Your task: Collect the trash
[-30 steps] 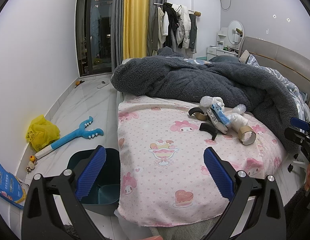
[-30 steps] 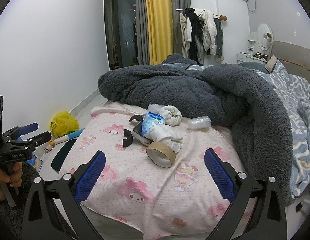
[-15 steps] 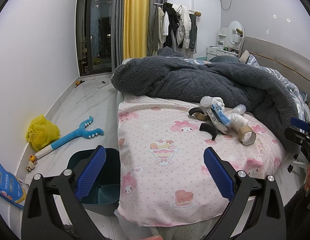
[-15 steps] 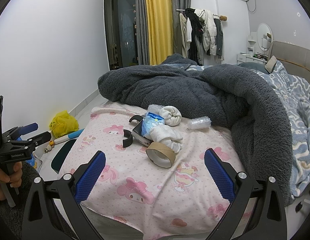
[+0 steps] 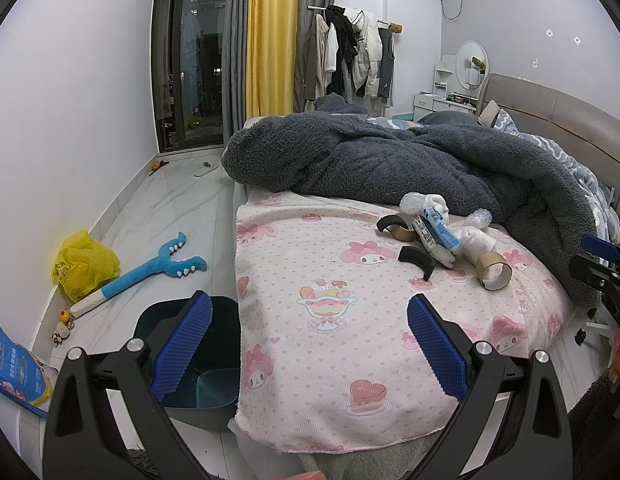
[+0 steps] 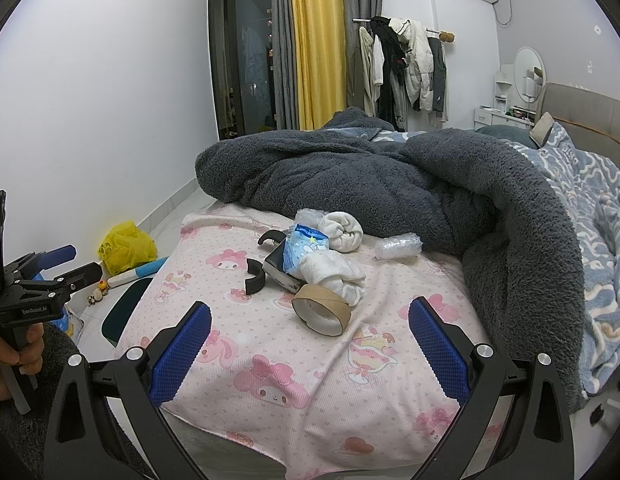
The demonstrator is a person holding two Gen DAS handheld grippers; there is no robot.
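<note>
While both grippers hung short of the bed [image 5: 321, 280], the left gripper [image 5: 308, 338] and right gripper [image 6: 309, 342] gaped wide, empty. The tape roll [image 6: 321, 309] lay touching the white cloth [image 6: 333, 274], and the bin [image 5: 208, 360] stood beside the bed.

A cluster of trash lies on the pink cartoon-print sheet [image 6: 294, 364], just in front of the grey blanket [image 6: 389, 184]. Nearest the sheet's front edge, a cardboard tape core [image 6: 321, 309] rests on its side, hollow centre showing. Behind it, touching, sits a crumpled white wad [image 6: 333, 274], with a blue-and-white wrapper [image 6: 304, 246] propped on a dark box [image 6: 278, 268]. Two black curved pieces [image 6: 256, 276] lie to the left of the pile, one [image 6: 271, 237] farther back. A second rolled white wad [image 6: 341, 230] and two bubble-wrap lumps [image 6: 398, 246] sit closest to the blanket. A dark teal bin [image 5: 198, 352] stands open on the floor beside the bed.
</note>
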